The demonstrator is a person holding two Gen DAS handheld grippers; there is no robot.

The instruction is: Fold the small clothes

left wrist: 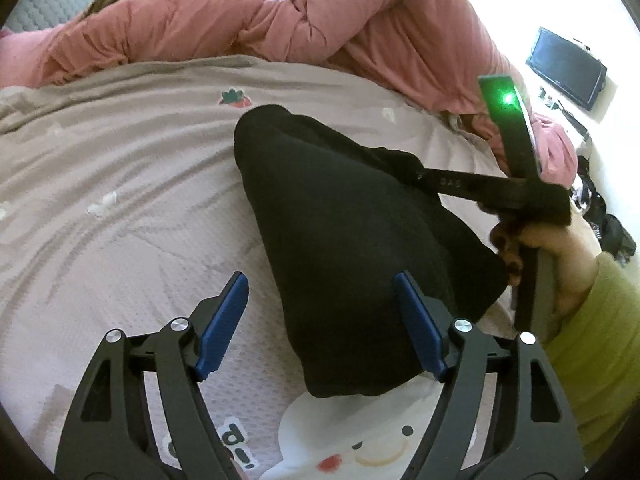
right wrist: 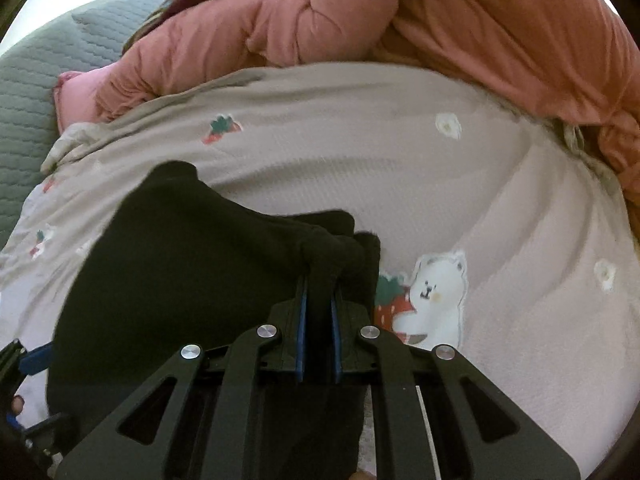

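The black garment (left wrist: pixel 352 240) lies bunched on the bedsheet (left wrist: pixel 120 184), one edge lifted.

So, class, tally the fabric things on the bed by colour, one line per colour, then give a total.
Black: 1, the black garment, pinched by the right gripper
Pink: 1, the pink quilt
Beige: 1, the printed beige sheet
Grey-green: 1, the quilted grey-green cover
Total: 4
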